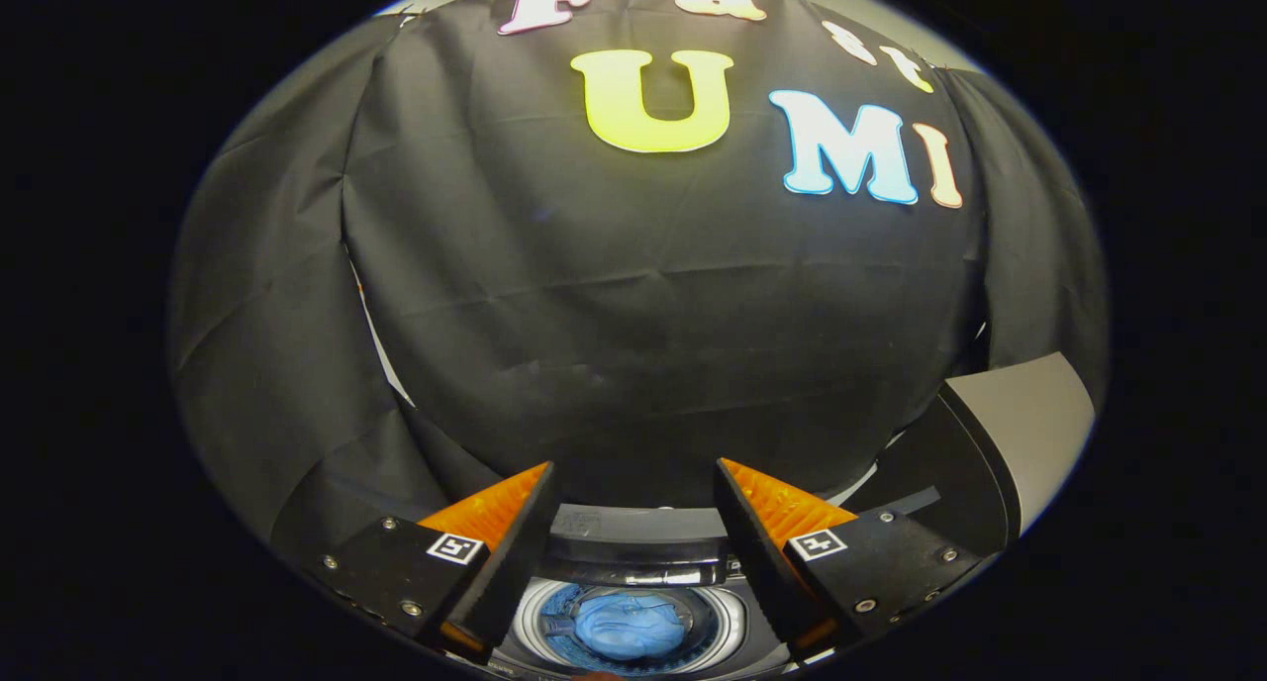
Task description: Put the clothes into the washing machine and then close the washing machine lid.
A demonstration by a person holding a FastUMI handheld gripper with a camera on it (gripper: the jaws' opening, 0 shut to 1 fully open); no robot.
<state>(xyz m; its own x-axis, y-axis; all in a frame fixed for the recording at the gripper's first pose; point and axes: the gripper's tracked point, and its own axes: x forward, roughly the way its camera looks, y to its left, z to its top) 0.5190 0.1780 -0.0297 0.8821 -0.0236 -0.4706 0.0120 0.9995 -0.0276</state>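
The gripper [633, 478] hung above a small top-loading washing machine [633, 547] in the booth, its two fingers spread wide apart and holding nothing, with dark booth cloth filling the space beyond the tips. Reading from left to right: the left finger [500, 537] angled inward; between and below the two fingers sat the machine's round drum opening, and in it lay the blue clothes [631, 625], bunched into a soft heap inside the pale drum rim; then came the right finger [767, 533]; and past it, off to the right and standing raised, was the washing machine lid [1020, 434], a dark panel with a grey face, tilted up and open. The load appeared to be already in the drum, so the remaining step was judged to be the lid. What the coming move turned on was that the lid lay to the right of the open jaws and higher than the drum, its long edge slanting up and away, so the gripper would have had to swing rightward to reach it.
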